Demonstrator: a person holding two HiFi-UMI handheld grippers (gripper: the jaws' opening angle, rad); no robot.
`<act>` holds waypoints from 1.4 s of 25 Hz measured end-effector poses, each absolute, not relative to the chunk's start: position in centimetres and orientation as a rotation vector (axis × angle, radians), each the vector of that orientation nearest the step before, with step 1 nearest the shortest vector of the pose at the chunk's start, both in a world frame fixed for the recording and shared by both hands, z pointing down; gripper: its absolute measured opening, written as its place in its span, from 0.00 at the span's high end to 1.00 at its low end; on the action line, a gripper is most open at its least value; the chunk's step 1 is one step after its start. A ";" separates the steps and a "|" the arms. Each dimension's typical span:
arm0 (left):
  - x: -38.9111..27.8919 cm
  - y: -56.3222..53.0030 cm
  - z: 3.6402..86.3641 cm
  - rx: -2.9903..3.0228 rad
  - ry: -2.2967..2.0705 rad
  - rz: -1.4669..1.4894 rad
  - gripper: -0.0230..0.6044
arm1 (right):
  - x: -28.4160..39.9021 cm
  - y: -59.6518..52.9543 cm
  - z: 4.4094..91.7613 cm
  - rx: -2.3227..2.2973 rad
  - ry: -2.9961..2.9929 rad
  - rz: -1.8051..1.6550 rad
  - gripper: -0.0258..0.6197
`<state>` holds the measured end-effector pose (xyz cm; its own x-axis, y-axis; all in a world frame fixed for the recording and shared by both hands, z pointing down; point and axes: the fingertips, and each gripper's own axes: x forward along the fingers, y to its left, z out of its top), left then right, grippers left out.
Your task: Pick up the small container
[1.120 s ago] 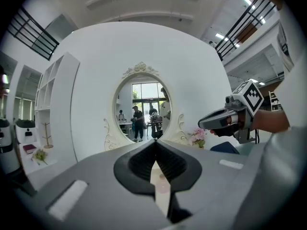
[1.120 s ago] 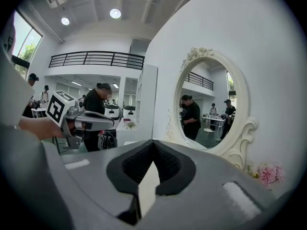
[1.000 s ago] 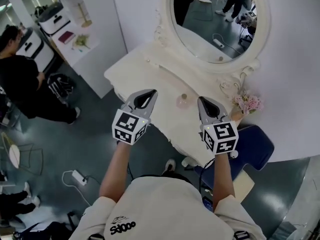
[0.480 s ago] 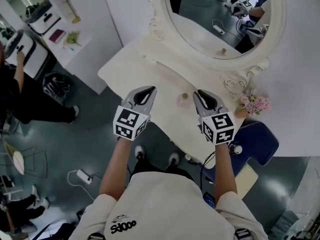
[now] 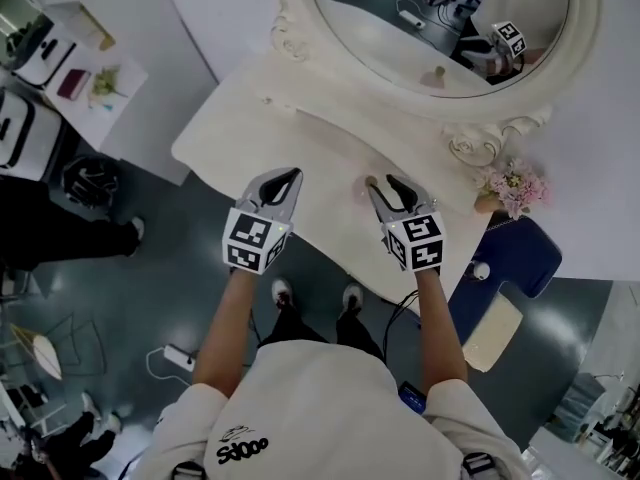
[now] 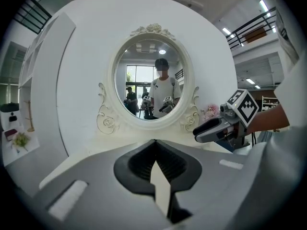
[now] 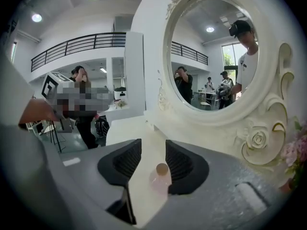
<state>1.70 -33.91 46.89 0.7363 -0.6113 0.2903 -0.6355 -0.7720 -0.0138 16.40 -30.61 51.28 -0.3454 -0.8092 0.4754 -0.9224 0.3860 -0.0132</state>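
Tongs first, in the head view: my left tongs [image 5: 288,176] hover over the vanity table [image 5: 240,133], and my right tongs [image 5: 385,184] reach at the small container [image 5: 358,197]. Left gripper view: those jaws are pressed together, with nothing between them. Right gripper view: my jaws are opening around the small container, which stands on the tabletop, not lifted. I judge that the grasp and the pickup are both left to do.

The jaws of your right gripper [image 7: 153,143] are opening, and the small container [image 7: 159,179], pale pink with a round brownish cap, stands between them, nearer the right-hand pad. It rests on the cream table top [image 7: 128,128]. Ahead and to the right you face an oval mirror [image 7: 217,56] in an ornate white frame, with pink flowers [image 7: 293,152] at the right edge.
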 end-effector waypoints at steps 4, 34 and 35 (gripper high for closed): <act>1.5 -34.9 49.4 2.812 -0.985 0.465 0.94 | 16.4 -31.9 55.2 1.484 -2.180 0.446 0.71; -2.3 -35.2 57.7 2.685 -0.927 0.638 0.94 | 15.9 -36.7 64.8 1.524 -2.087 0.367 0.78; -2.5 -35.3 57.5 2.683 -0.937 0.631 0.94 | 15.6 -36.5 64.6 1.518 -2.091 0.365 0.78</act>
<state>-2.47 -35.32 57.53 0.7028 -0.5360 0.4677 -0.6350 -0.7690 0.0729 15.63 -36.51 64.64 -0.2318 -0.7969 0.5579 -0.9388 0.3334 0.0862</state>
